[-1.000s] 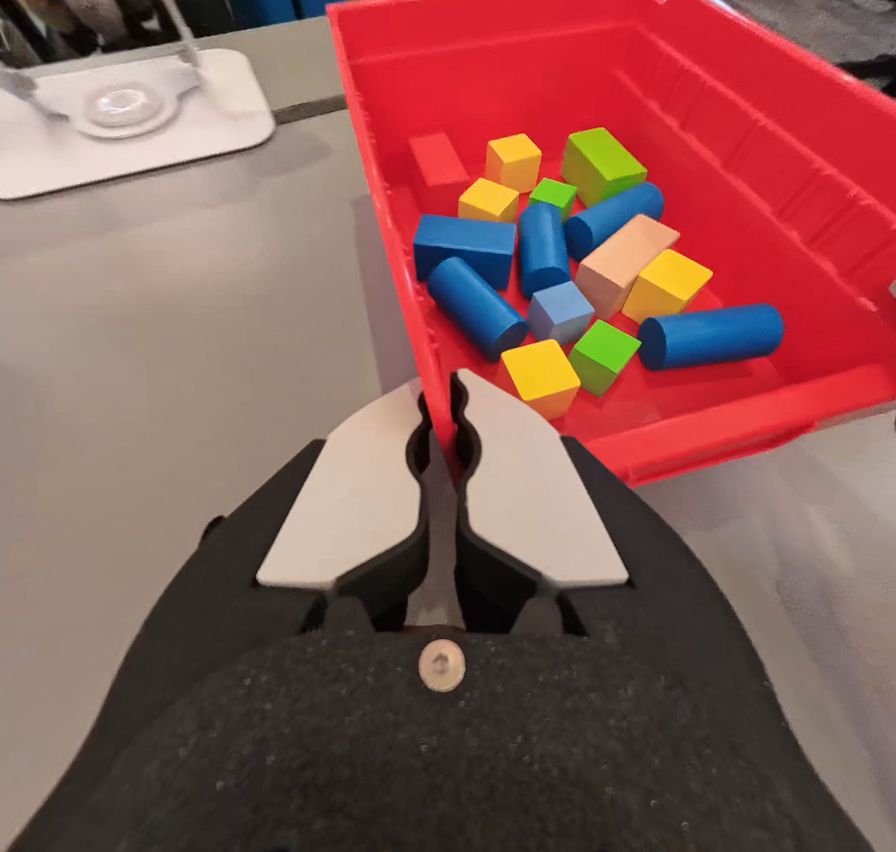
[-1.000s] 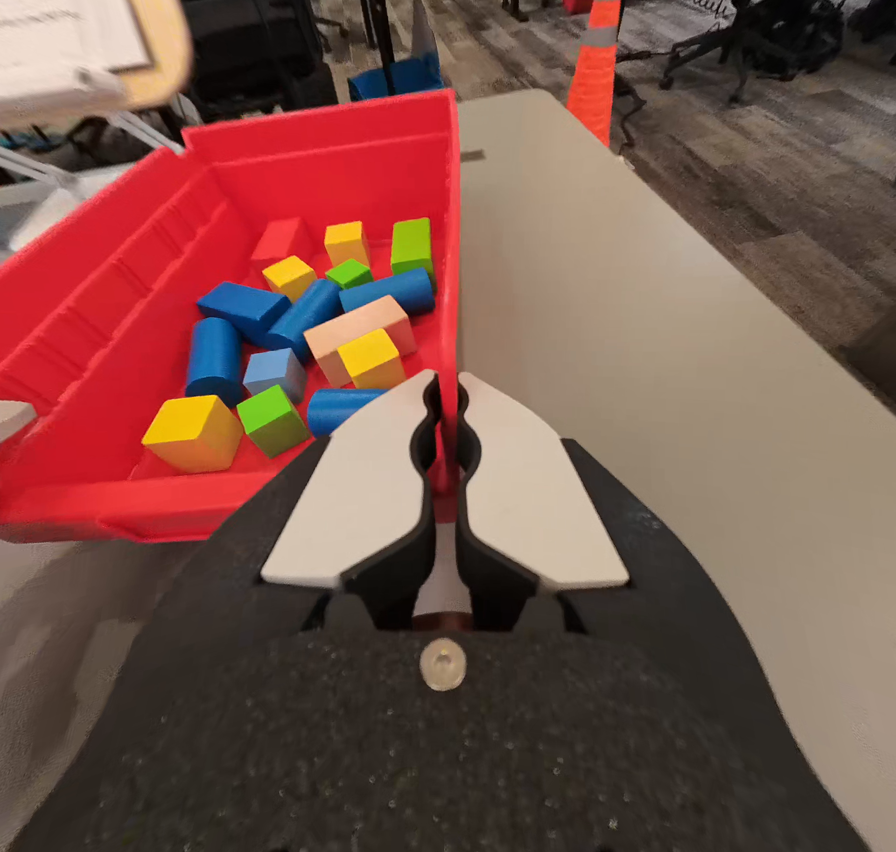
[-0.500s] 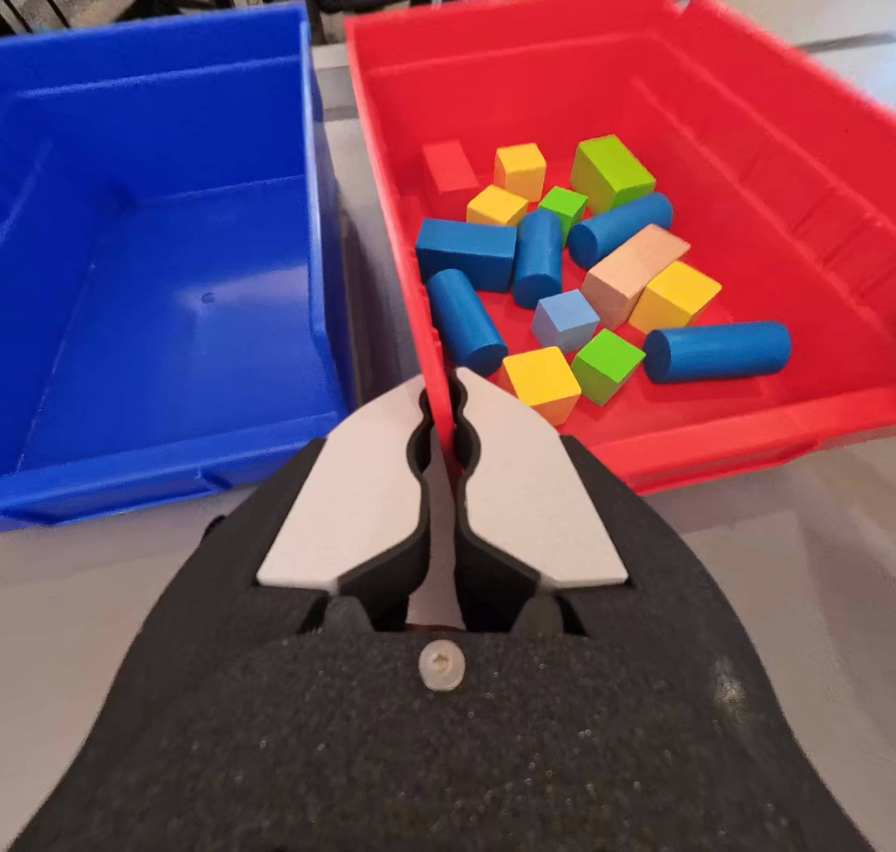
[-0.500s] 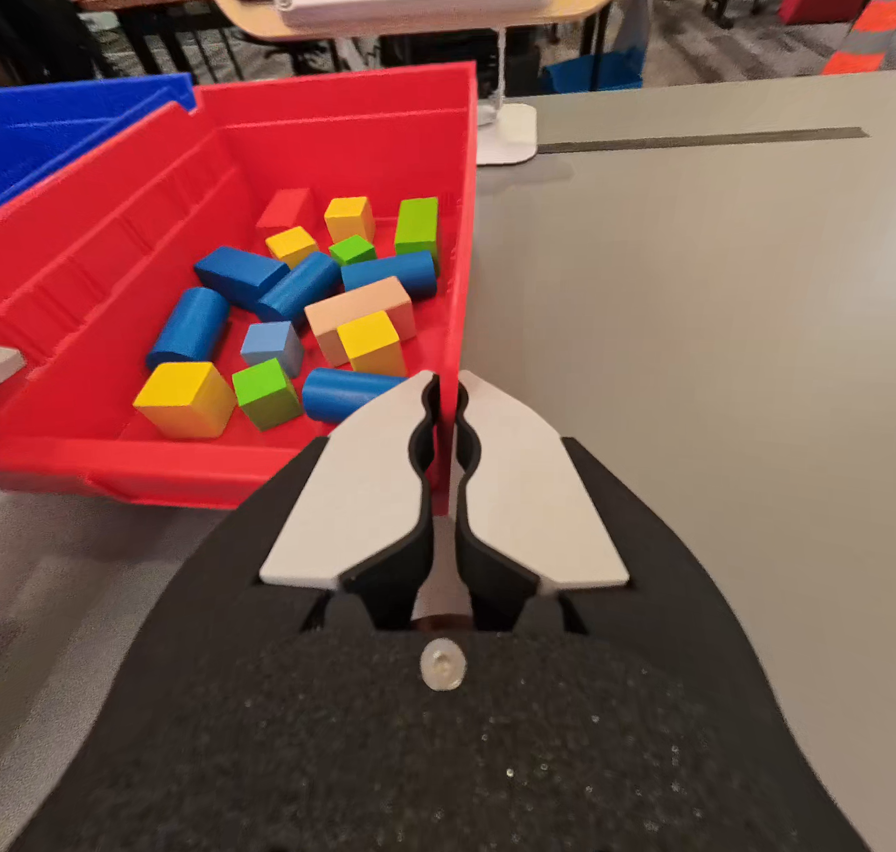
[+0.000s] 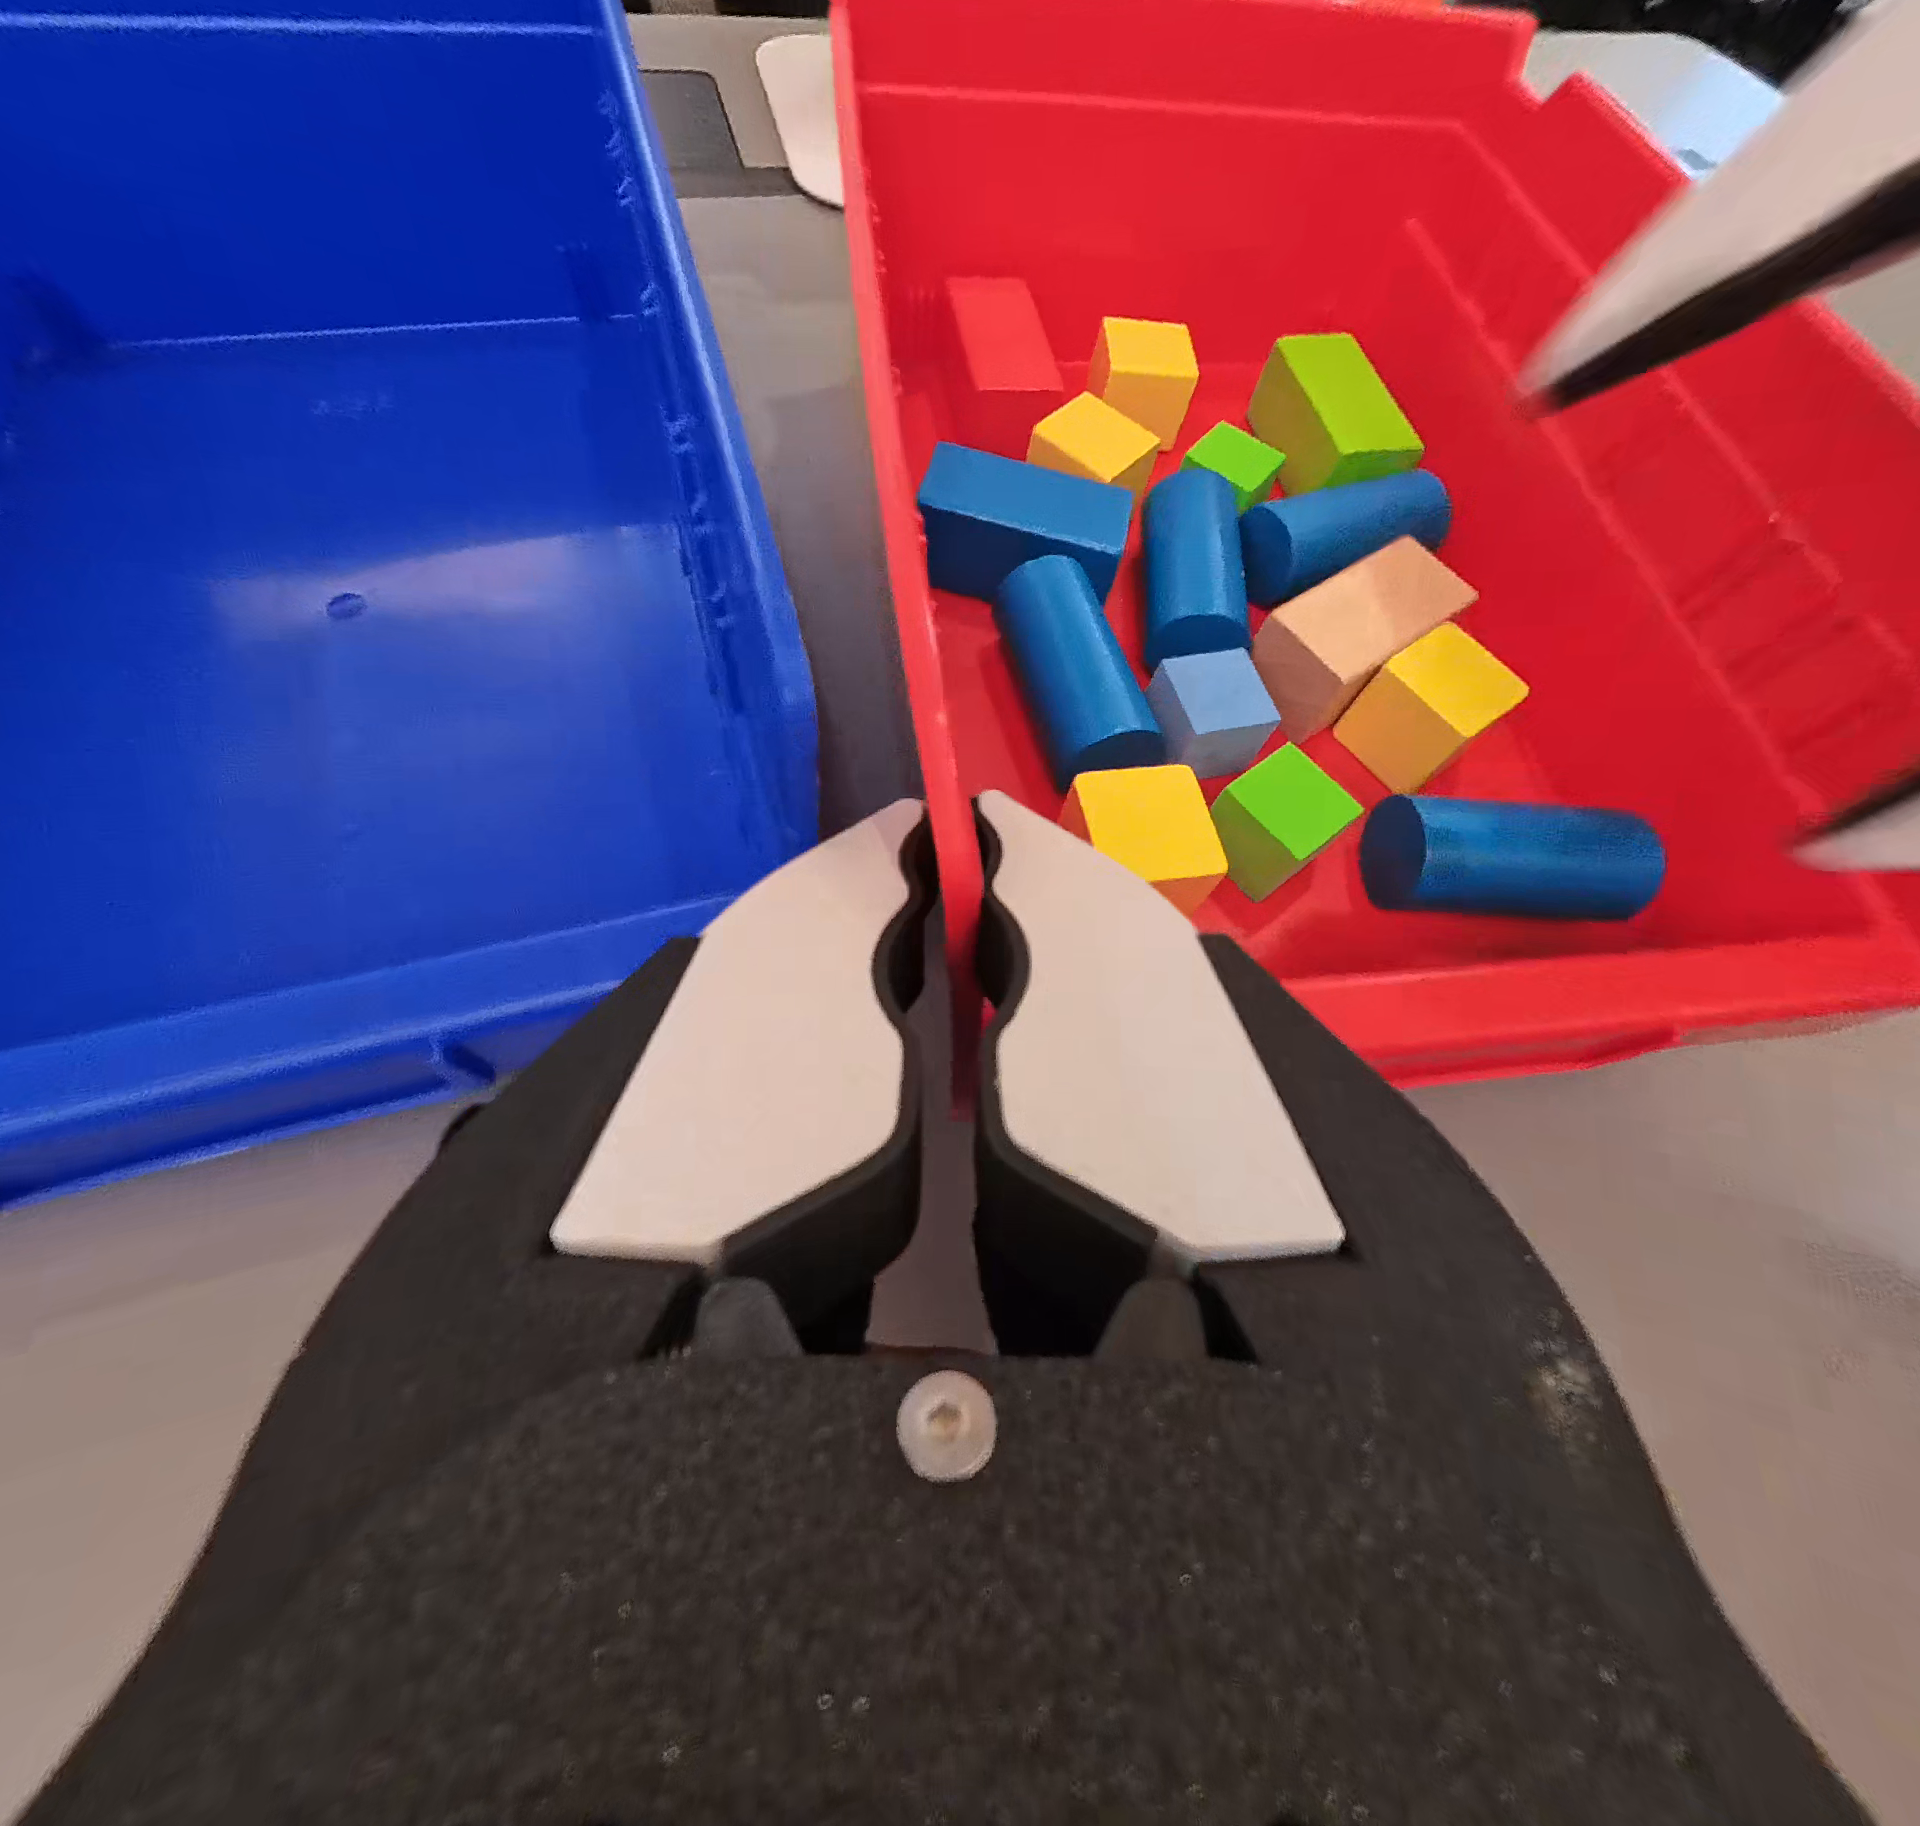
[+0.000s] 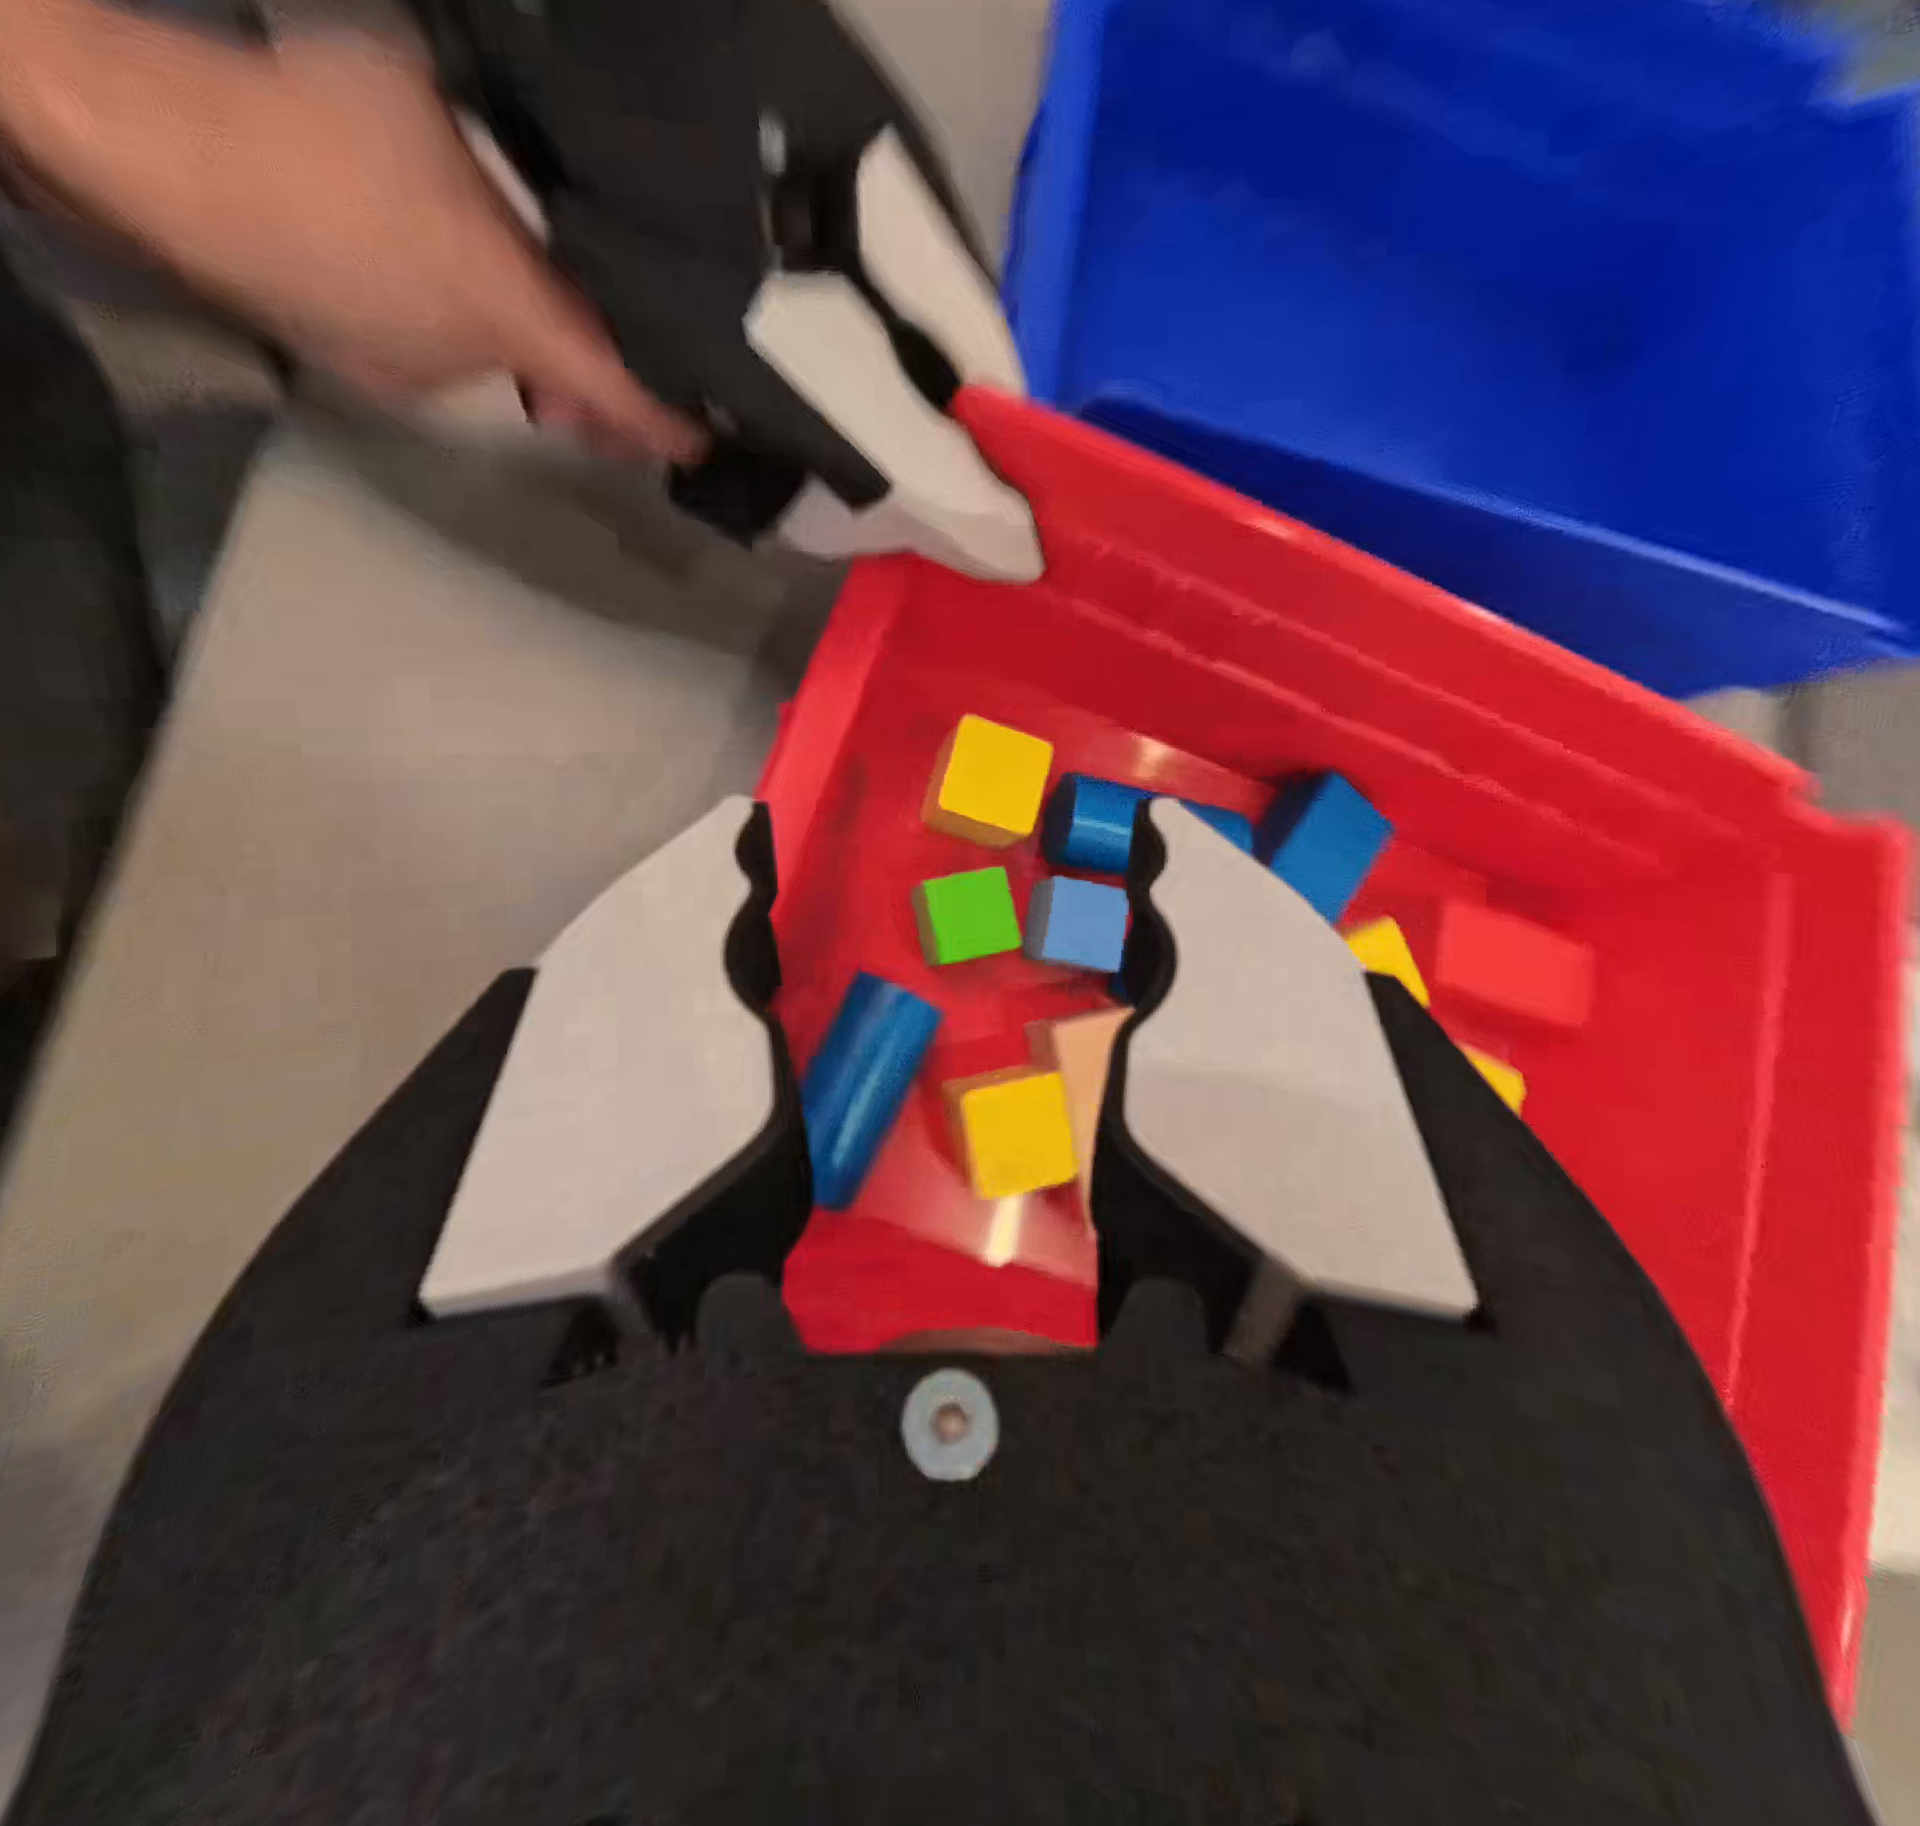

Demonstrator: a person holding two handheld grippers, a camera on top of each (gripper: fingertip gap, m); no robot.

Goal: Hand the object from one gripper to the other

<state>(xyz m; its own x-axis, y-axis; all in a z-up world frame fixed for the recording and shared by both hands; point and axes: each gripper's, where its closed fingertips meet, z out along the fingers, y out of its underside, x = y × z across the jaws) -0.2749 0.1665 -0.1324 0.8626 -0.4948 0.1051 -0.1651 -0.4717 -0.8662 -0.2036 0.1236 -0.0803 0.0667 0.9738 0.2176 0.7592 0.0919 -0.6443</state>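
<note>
A red bin [image 5: 1143,145] holds several wooden blocks, among them a yellow cube [image 5: 1148,831] and a blue cylinder [image 5: 1512,857]. My left gripper [image 5: 951,810] is shut on the bin's left wall near its front corner. In the right wrist view my right gripper [image 6: 951,820] is open and empty, above the red bin [image 6: 1351,654] and looking down on the blocks. That view is blurred. The left gripper [image 6: 997,472] shows there clamped on the bin's far corner. The right gripper's fingers [image 5: 1766,218] show blurred at the upper right of the left wrist view.
An empty blue bin [image 5: 312,426] stands close beside the red bin on its left, and shows in the right wrist view [image 6: 1455,270]. A person's hand [image 6: 312,218] holds the left gripper. Grey table [image 5: 1662,1257] lies in front of the bins.
My right gripper has let go of the red bin's right wall, opened, and swung over the bin to look down into it. The left gripper stays shut on the left wall.
</note>
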